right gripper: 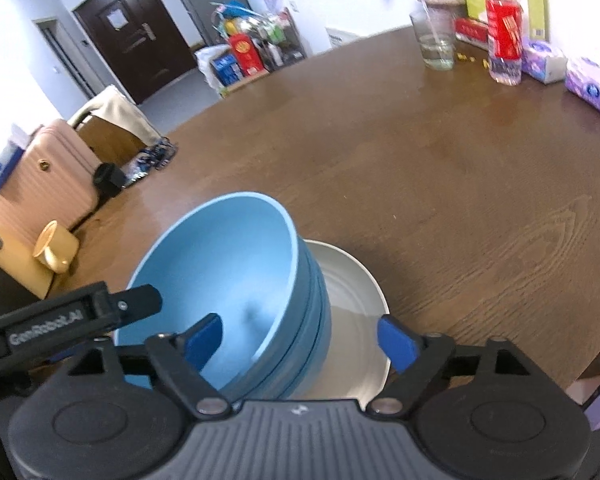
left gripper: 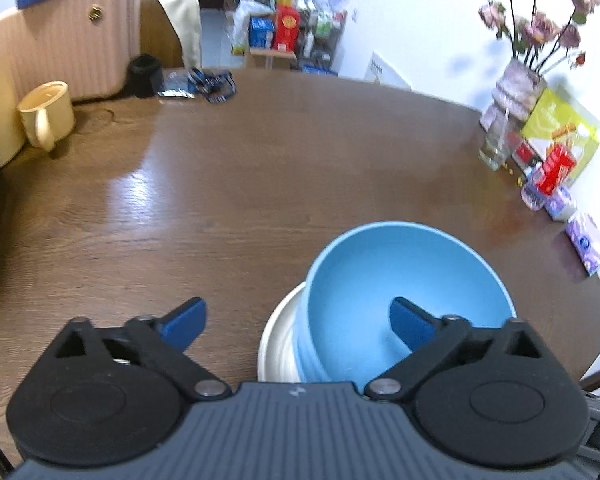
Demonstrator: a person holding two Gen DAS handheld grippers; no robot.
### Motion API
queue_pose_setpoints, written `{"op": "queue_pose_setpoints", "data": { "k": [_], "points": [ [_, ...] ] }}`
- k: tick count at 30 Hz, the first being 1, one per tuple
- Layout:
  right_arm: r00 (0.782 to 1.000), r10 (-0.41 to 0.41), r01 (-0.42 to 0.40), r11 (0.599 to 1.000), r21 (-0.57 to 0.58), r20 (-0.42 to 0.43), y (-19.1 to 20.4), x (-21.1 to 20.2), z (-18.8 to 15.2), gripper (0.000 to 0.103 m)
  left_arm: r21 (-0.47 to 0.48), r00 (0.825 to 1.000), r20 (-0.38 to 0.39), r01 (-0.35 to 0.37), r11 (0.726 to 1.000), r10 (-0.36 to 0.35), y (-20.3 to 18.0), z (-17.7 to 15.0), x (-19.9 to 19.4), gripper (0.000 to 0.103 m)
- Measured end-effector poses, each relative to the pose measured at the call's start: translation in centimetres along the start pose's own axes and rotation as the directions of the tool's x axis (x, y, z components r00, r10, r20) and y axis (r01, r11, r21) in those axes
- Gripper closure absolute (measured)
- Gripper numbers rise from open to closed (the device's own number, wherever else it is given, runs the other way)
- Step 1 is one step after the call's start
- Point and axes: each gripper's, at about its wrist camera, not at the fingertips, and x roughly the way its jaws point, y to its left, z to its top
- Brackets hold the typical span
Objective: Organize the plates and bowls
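A stack of blue bowls [left gripper: 400,280] stands on a white plate [left gripper: 278,344] on the brown wooden table [left gripper: 260,168]. My left gripper [left gripper: 298,322] is open, its fingers straddling the stack's left wall: one fingertip outside over the table, the other inside the top bowl. In the right wrist view the blue bowls [right gripper: 236,264] sit on the left part of the white plate [right gripper: 352,292]. My right gripper [right gripper: 300,340] is open around the stack's right wall, one fingertip inside the top bowl, the other over the plate. The left gripper's arm shows at the left edge.
A yellow mug [left gripper: 48,116] stands at the table's far left, near a pink suitcase [left gripper: 64,36]. At the far right are a vase of flowers [left gripper: 520,84], a glass [right gripper: 436,44], a red-labelled bottle [right gripper: 504,24], boxes and tissue packs [right gripper: 592,84].
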Motion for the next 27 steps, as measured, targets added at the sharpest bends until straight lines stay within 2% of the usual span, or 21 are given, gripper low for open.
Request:
{"op": "queue_pose_setpoints", "data": {
  "k": [2,4,8,14,20,27],
  "points": [
    [1.0,0.006,-0.005,1.0,-0.016,0.025,0.2,-0.7,-0.2,0.012,-0.002,0.999,0.036,-0.004,1.0,0.004,0.4,-0.3,-1.1,0.0],
    [0.999,0.01,-0.008,0.999,-0.035,0.05,0.4,-1.4,-0.4,0.0,0.006,0.997,0.076,-0.014,1.0,0.014,0.9,-0.6,-2.1,0.0],
    [0.994,0.006,0.002,0.997,-0.074,0.111,1.2,-2.7,-1.1,0.0,0.018,0.989,0.149,-0.019,1.0,0.016,1.9,-0.9,-4.1,0.0],
    [0.983,-0.014,0.036,0.992,-0.117,0.184,2.2,-5.0,-3.0,0.0,0.042,0.979,0.204,-0.009,0.999,0.0,3.4,-2.1,-6.8,0.0],
    [0.965,-0.007,0.057,0.981,-0.184,0.262,2.5,-7.6,-5.7,0.0,0.065,0.956,0.293,-0.012,0.998,-0.007,2.6,-4.5,-9.9,0.0],
    [0.964,0.048,0.025,0.963,-0.267,0.263,0.2,-10.4,-8.1,0.0,0.03,0.938,0.345,-0.047,0.998,0.033,0.7,-8.9,-13.5,0.0]
  ]
}}
